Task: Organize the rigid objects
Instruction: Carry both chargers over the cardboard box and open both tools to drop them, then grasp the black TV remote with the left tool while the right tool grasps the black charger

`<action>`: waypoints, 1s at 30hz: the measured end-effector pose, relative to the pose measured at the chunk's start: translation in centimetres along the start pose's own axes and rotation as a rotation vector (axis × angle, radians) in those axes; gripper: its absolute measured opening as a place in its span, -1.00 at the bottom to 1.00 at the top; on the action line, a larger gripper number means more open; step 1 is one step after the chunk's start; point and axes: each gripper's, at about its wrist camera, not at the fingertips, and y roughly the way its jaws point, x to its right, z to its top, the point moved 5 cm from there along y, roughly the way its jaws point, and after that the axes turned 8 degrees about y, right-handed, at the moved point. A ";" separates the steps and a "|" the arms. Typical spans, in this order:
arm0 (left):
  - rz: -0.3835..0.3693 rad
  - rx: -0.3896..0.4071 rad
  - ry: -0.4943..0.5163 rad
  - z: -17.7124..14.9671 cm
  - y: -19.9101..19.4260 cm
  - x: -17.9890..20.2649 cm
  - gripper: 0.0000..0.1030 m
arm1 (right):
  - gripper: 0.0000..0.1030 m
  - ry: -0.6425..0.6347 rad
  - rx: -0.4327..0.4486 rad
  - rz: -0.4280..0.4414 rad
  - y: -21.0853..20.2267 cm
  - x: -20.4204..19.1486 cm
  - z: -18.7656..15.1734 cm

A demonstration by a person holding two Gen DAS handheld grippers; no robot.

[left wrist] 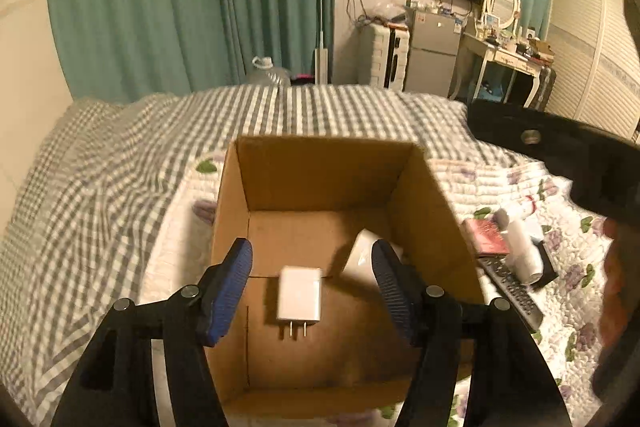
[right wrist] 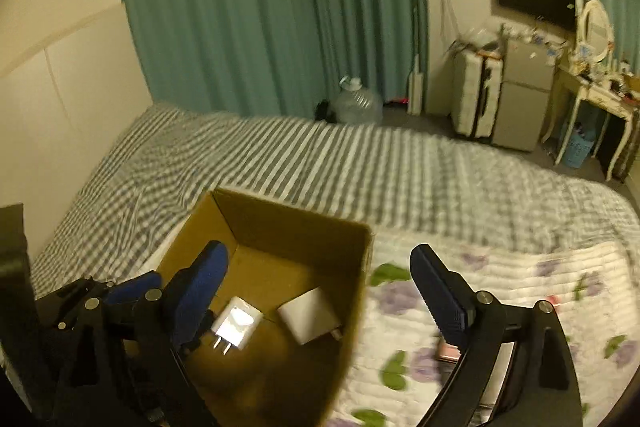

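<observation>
An open cardboard box (left wrist: pixel 424 195) stands on the bed. On its floor lies a white plug charger (left wrist: pixel 299 294) with two prongs, and a second white block (left wrist: pixel 362 247) beside it. My left gripper (left wrist: pixel 312 287) is open and empty above the box, its jaws either side of the charger. In the right wrist view the box (right wrist: pixel 296 231) holds the charger (right wrist: pixel 236 323) and the white block (right wrist: pixel 310 315). My right gripper (right wrist: pixel 320 287) is open and empty, straddling the box's right wall. The left gripper (right wrist: pixel 132 287) shows at the box's left.
To the right of the box on the floral quilt (left wrist: pixel 560 315) lie a black remote (left wrist: pixel 512 291), a red booklet (left wrist: pixel 488 237) and a white cylinder (left wrist: pixel 524 251). A grey checked sheet (left wrist: pixel 100 187) covers the rest of the bed. A pink item (right wrist: pixel 448 351) lies near my right gripper.
</observation>
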 end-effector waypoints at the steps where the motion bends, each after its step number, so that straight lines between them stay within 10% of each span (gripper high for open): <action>1: 0.004 0.013 0.007 0.4 -0.9 0.6 0.28 | 0.81 -0.005 0.011 -0.015 -1.5 0.7 0.3; 14: -0.078 0.024 0.085 2.4 -3.5 15.1 0.35 | 0.86 -0.090 0.072 -0.281 -14.7 13.8 -1.0; 30: -0.092 -0.249 0.111 -4.5 8.7 25.7 0.35 | 0.84 0.045 -0.184 -0.252 -5.8 27.6 -9.6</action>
